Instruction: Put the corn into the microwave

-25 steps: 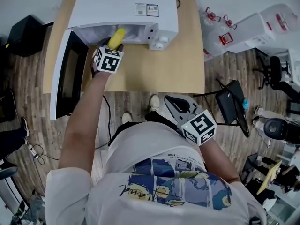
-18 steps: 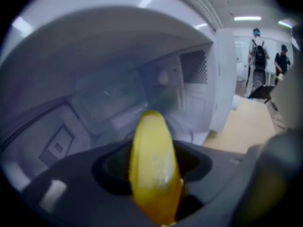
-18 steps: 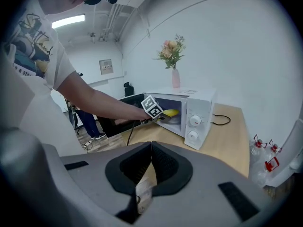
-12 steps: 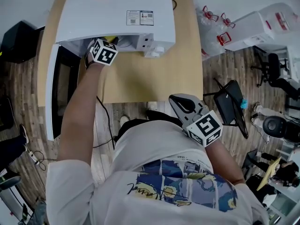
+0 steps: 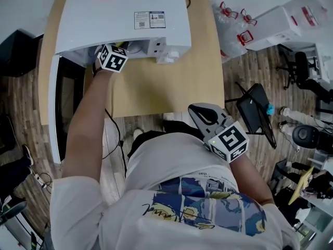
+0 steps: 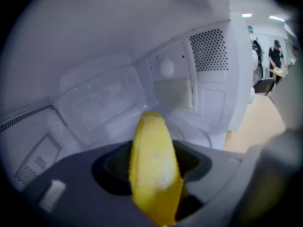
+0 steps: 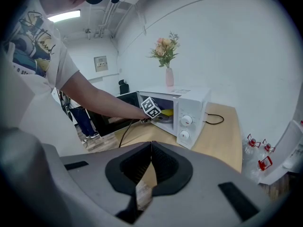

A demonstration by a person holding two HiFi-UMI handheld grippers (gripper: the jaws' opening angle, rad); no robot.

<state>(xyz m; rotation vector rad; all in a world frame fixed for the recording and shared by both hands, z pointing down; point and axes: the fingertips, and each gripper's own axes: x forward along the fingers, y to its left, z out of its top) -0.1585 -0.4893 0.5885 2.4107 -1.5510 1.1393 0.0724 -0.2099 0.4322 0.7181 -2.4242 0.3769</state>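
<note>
In the left gripper view a yellow corn cob (image 6: pixel 154 169) stands out between the jaws of my left gripper (image 6: pixel 155 186), which is shut on it. The cob is inside the white microwave (image 5: pixel 119 14) cavity, above the glass turntable (image 6: pixel 194 129). From the head view only the left gripper's marker cube (image 5: pixel 113 58) shows at the microwave's mouth; the corn is hidden under the roof. The right gripper view shows a bit of yellow corn (image 7: pixel 166 112) inside the opening. My right gripper (image 5: pixel 204 116) hangs near my body, off the table's front edge, shut and empty (image 7: pixel 150 167).
The microwave door (image 5: pixel 53 108) is swung open to the left, over the table's edge. The wooden table (image 5: pixel 171 87) carries the microwave. A vase of flowers (image 7: pixel 168 74) stands on top of it. Water bottles (image 5: pixel 234 20) and a black stand (image 5: pixel 255 116) are on the floor at right.
My left gripper has carried the corn from the microwave's mouth into the cavity, so the corn no longer shows from the head view. The right gripper has shifted slightly.
</note>
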